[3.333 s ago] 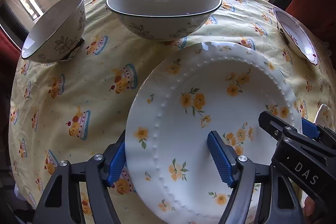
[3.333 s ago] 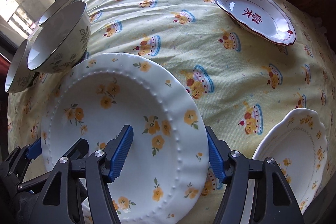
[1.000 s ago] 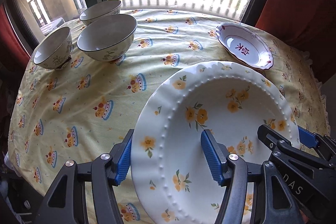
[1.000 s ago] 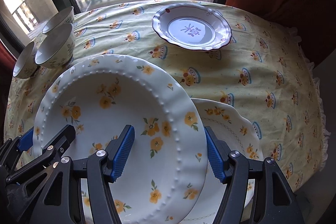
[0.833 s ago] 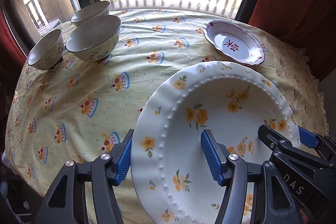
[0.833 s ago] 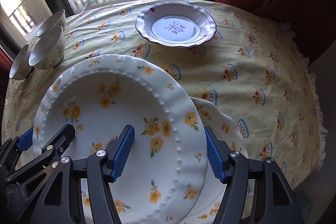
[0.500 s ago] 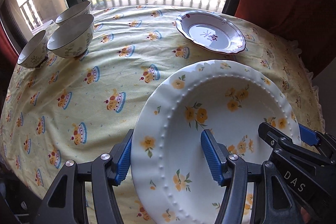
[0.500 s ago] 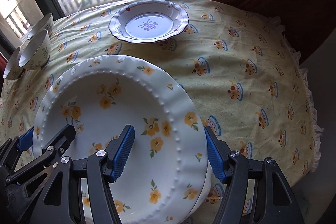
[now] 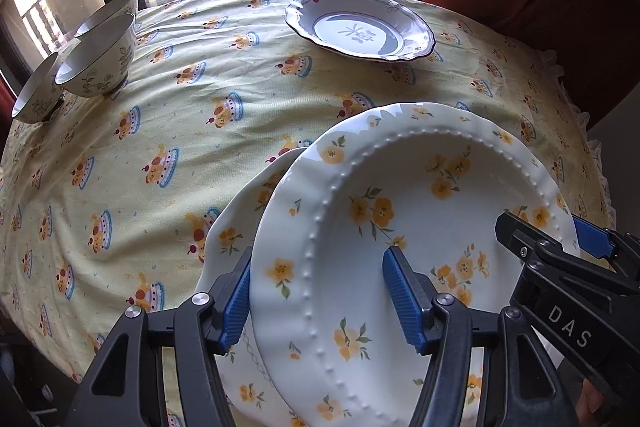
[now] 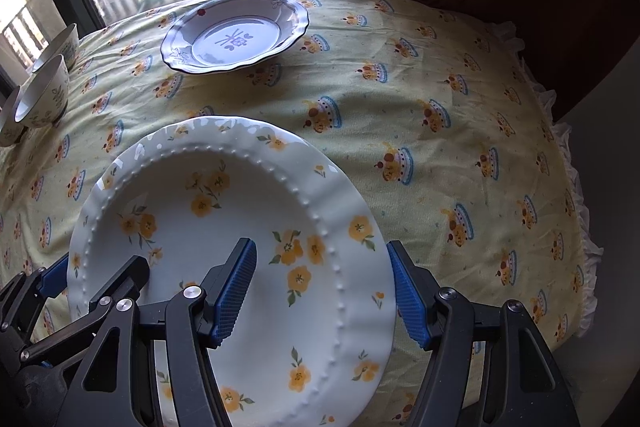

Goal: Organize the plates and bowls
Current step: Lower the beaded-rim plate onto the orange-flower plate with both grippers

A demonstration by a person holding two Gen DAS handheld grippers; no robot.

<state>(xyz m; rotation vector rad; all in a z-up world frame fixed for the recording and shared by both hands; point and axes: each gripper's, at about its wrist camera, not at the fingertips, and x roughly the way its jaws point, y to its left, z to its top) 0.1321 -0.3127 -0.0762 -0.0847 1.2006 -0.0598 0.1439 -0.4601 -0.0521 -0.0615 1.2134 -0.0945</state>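
Left gripper and right gripper both clamp floral plate, apparently just above scalloped plate

A white beaded-rim plate with yellow flowers is held tilted directly over a scalloped plate of matching pattern lying on the tabletop. Beyond sits a shallow dark-rimmed dish with a centre motif. Three leaf-patterned bowls cluster at the far left edge, upright.
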